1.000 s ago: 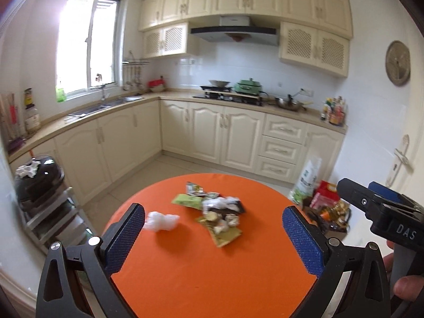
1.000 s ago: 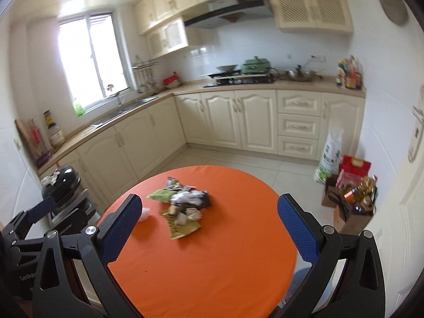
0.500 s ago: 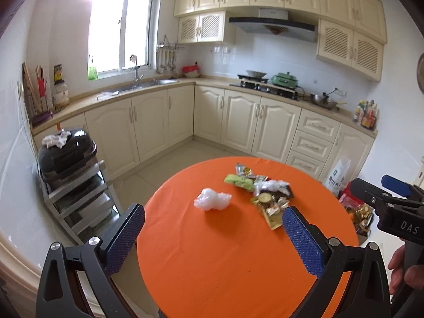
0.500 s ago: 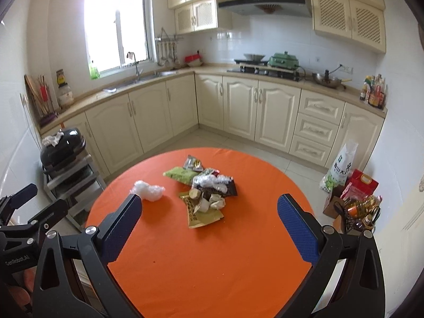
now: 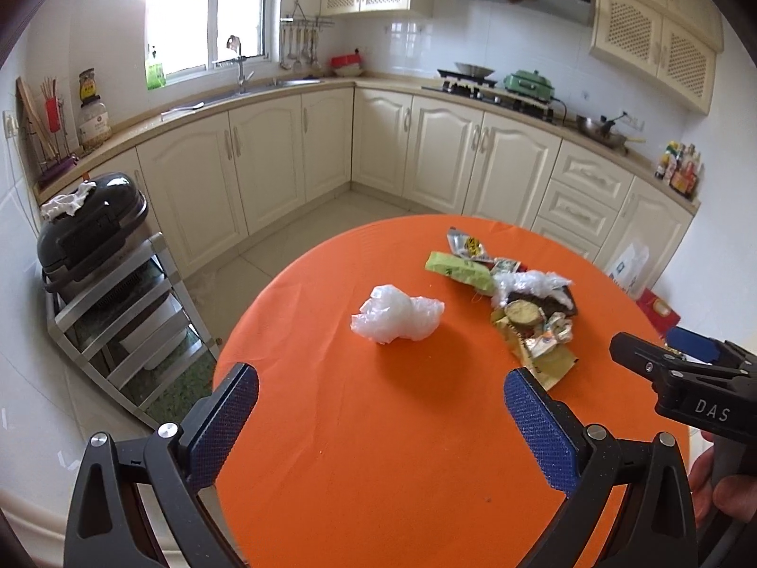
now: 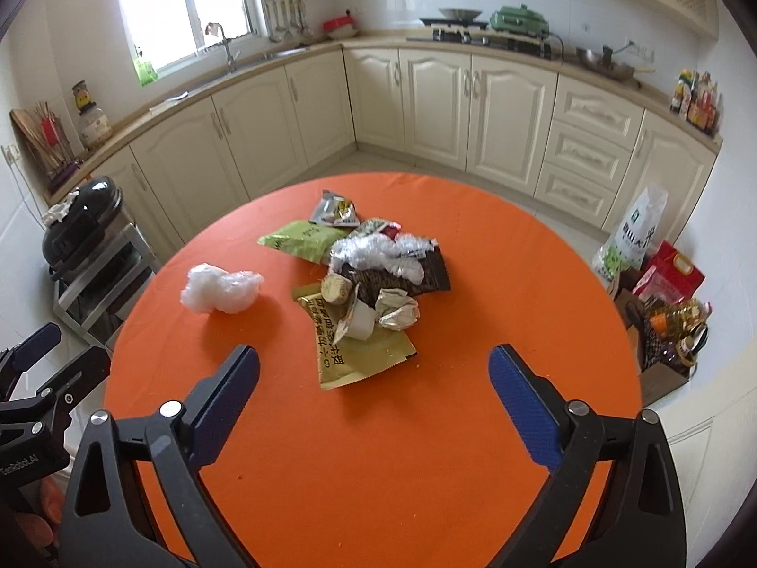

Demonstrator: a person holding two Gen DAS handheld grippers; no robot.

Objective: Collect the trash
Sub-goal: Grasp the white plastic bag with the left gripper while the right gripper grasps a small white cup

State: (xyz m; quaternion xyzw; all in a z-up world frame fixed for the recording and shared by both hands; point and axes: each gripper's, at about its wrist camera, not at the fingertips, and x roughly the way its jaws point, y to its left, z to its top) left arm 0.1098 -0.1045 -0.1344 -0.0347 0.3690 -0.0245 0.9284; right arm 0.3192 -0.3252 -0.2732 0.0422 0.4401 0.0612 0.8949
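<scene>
On a round orange table (image 5: pixel 378 473) (image 6: pixel 497 284) lies a crumpled white plastic bag (image 5: pixel 397 315) (image 6: pixel 220 288). Right of it is a pile of trash (image 5: pixel 520 303) (image 6: pixel 364 274): a green packet (image 6: pixel 303 239), a gold wrapper (image 6: pixel 359 355), a small white cup (image 6: pixel 362 322), clear film and dark wrappers. My left gripper (image 5: pixel 378 388) hovers open just short of the bag, nothing between its fingers. My right gripper (image 6: pixel 374 364) hangs over the near edge of the gold wrapper; its jaws are wide and closing, with nothing between them. Each gripper shows at the other view's side edge.
A dark appliance on a metal rack (image 5: pixel 90 236) stands left of the table. Cream cabinets (image 6: pixel 506 109) and a counter with sink and stove line the far walls. Bags and boxes of groceries (image 6: pixel 662 284) sit on the floor at the right.
Both grippers have come down and closer to the table, so the trash looks larger. The left view swung to put the white bag in the middle. The right jaws have narrowed slightly.
</scene>
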